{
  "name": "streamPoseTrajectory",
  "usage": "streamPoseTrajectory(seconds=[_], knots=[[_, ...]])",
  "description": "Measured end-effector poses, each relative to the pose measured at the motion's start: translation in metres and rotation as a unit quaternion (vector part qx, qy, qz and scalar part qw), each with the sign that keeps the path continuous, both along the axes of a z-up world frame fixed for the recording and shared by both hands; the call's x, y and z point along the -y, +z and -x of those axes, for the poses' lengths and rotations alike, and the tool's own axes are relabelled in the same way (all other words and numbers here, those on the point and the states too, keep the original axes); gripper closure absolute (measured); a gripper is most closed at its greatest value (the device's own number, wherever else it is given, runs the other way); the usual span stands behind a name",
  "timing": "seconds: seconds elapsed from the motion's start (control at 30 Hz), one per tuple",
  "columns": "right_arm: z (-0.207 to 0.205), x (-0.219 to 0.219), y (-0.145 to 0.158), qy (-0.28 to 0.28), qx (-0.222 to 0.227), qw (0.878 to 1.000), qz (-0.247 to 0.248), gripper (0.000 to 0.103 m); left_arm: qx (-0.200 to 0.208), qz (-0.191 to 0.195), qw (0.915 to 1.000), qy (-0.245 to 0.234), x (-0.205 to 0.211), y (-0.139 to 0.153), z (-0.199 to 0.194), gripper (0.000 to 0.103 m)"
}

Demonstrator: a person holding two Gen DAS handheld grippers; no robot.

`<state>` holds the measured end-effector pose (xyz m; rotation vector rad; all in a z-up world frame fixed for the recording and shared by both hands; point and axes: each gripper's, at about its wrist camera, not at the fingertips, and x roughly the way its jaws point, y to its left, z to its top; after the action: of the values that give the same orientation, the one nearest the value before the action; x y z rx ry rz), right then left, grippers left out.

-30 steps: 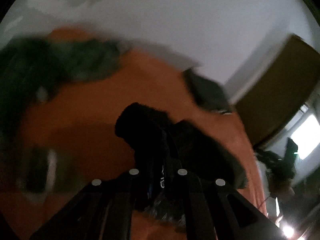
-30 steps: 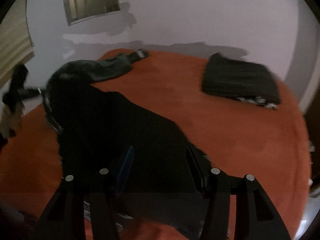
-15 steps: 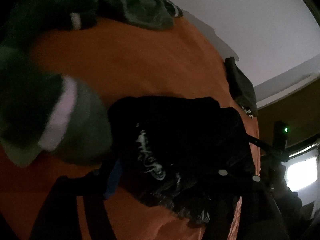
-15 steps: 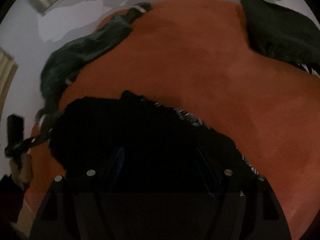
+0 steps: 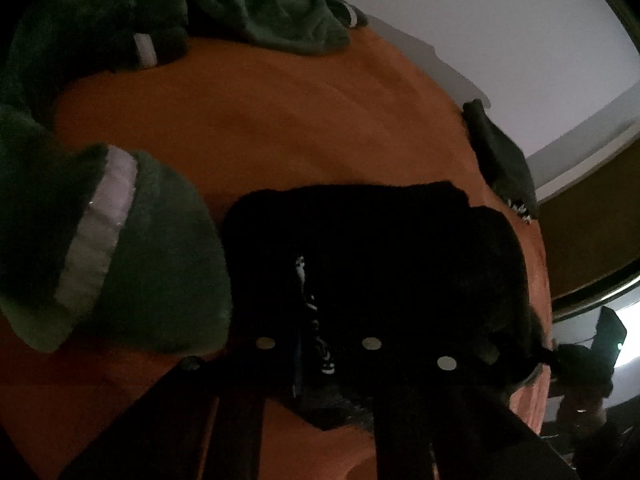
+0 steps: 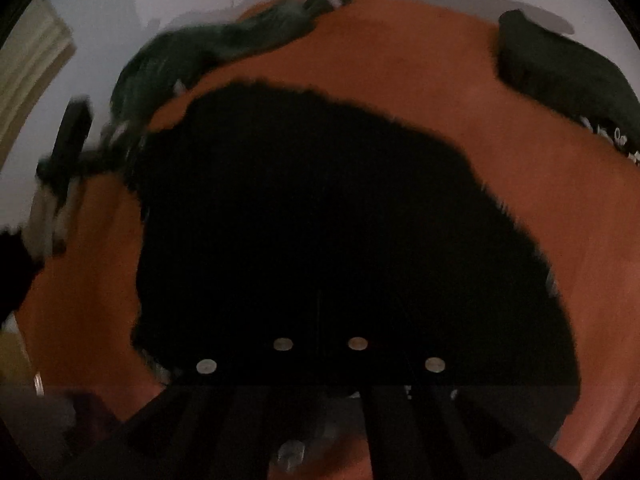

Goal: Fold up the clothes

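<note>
1. One black fleecy garment lies on the orange bed cover, bunched into a broad dark mound near the bed's front edge; in the left wrist view the same garment shows a thin strip of white-patterned lining at a fold.
2. The left gripper sits low against the black garment, its fingers buried in the dark cloth; whether they pinch the fabric or stand apart cannot be told.
3. The right gripper also rests at the garment's near edge, and its fingers are lost against the black fabric, so their state cannot be told either.
4. One green fleece garment with pale grey bands sprawls along the left side of the bed; a cuff lies just beside the black garment, and the rest trails toward the far edge.
5. One folded dark pile sits at the far right corner of the bed, well apart from the black garment, with a bit of white-patterned cloth showing at its lower edge.
6. Counted: three clothing items on the bed, two grippers.
7. A pale wall rises behind the bed.
</note>
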<state>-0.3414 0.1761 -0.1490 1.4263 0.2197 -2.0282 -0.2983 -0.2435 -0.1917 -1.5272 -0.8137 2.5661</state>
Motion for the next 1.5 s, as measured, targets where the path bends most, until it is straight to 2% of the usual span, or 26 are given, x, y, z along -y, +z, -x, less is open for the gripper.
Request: streamPoseTrajectory(seconds=[0.1,0.13,0.17,0.23,0.27,0.3,0.37,0.4,0.47,0.53,0.57,0.7,0.83,0.9,1.0,1.03,1.1,1.13,1.17,1.23,1.27,1.37,1.47,1.5], knots=[[0.015,-0.008,0.005,-0.014,0.025,1.0,0.013,0.102,0.011,0.005,0.9999,-0.003,-0.003,-0.001,0.007,0.088],[0.025,-0.012,0.01,-0.026,0.033,0.999,0.023,0.102,0.018,0.002,0.9998,-0.003,-0.004,-0.002,0.011,0.076],[0.037,-0.013,0.015,-0.036,0.039,0.998,0.034,0.101,0.025,-0.005,0.9997,-0.003,-0.005,-0.004,0.016,0.057],[0.067,-0.009,0.027,-0.046,0.04,0.997,0.055,0.094,0.038,-0.025,0.999,-0.001,-0.006,-0.011,0.024,0.041],[0.081,-0.002,0.033,-0.041,0.03,0.997,0.057,0.084,0.042,-0.026,0.9988,0.0,-0.007,-0.014,0.027,0.04],[0.095,0.008,0.036,-0.034,0.021,0.998,0.055,0.063,0.047,-0.014,0.9988,-0.001,-0.01,-0.015,0.03,0.04],[0.125,0.033,0.037,-0.012,0.004,0.999,0.043,0.038,0.049,0.004,0.9988,-0.001,-0.015,-0.017,0.033,0.042],[0.141,0.044,0.034,0.002,0.004,0.999,0.036,0.038,0.044,0.012,0.999,0.001,-0.017,-0.016,0.034,0.045],[0.167,0.063,0.024,0.024,0.015,0.999,0.019,0.038,0.035,0.026,0.999,0.002,-0.017,-0.012,0.03,0.075],[0.192,0.082,0.01,0.037,0.035,0.999,0.001,0.038,0.03,0.032,0.999,-0.005,-0.017,-0.009,0.027,0.092],[0.203,0.091,0.001,0.041,0.048,0.998,-0.003,0.038,0.023,0.038,0.999,-0.007,-0.016,-0.005,0.023,0.096],[0.233,0.122,-0.021,0.065,0.081,0.995,-0.003,0.038,0.006,0.056,0.9983,-0.013,-0.011,0.005,0.005,0.097],[0.24,0.147,-0.04,0.12,0.121,0.985,0.001,0.04,0.018,0.042,0.9989,-0.01,-0.017,0.003,0.015,0.096],[0.24,0.154,-0.054,0.132,0.144,0.981,-0.007,0.04,0.025,0.035,0.9989,-0.016,-0.017,0.002,0.018,0.093],[0.249,0.154,-0.075,0.099,0.181,0.978,-0.002,0.04,0.035,0.03,0.9989,-0.013,-0.018,0.0,0.034,0.076],[0.249,0.154,-0.076,0.096,0.177,0.98,0.003,0.041,0.038,0.028,0.9988,-0.011,-0.019,-0.002,0.04,0.065],[0.247,0.153,-0.072,0.099,0.152,0.983,0.008,0.075,0.043,0.025,0.9988,-0.003,-0.024,-0.006,0.054,0.062],[0.245,0.151,-0.066,0.096,0.134,0.986,0.012,0.077,0.039,0.029,0.9988,-0.005,-0.027,-0.005,0.059,0.077],[0.245,0.145,-0.056,0.082,0.111,0.99,0.022,0.083,0.034,0.034,0.9988,-0.008,-0.03,-0.003,0.063,0.098],[0.249,0.125,-0.032,0.029,0.067,0.996,0.059,0.086,0.011,0.07,0.9975,-0.009,-0.04,0.011,0.069,0.099],[0.251,0.108,-0.014,-0.013,0.043,0.995,0.09,0.087,-0.009,0.077,0.9969,-0.007,-0.043,0.023,0.072,0.099],[0.245,0.059,0.044,-0.113,-0.024,0.981,0.154,0.087,-0.074,0.087,0.9934,-0.007,-0.054,0.064,0.085,0.099],[0.227,0.02,0.122,-0.145,-0.112,0.965,0.187,0.087,-0.127,0.097,0.9868,-0.029,-0.07,0.115,0.105,0.099],[0.215,0.008,0.154,-0.148,-0.149,0.958,0.196,0.087,-0.15,0.11,0.9816,-0.041,-0.082,0.143,0.117,0.099]])
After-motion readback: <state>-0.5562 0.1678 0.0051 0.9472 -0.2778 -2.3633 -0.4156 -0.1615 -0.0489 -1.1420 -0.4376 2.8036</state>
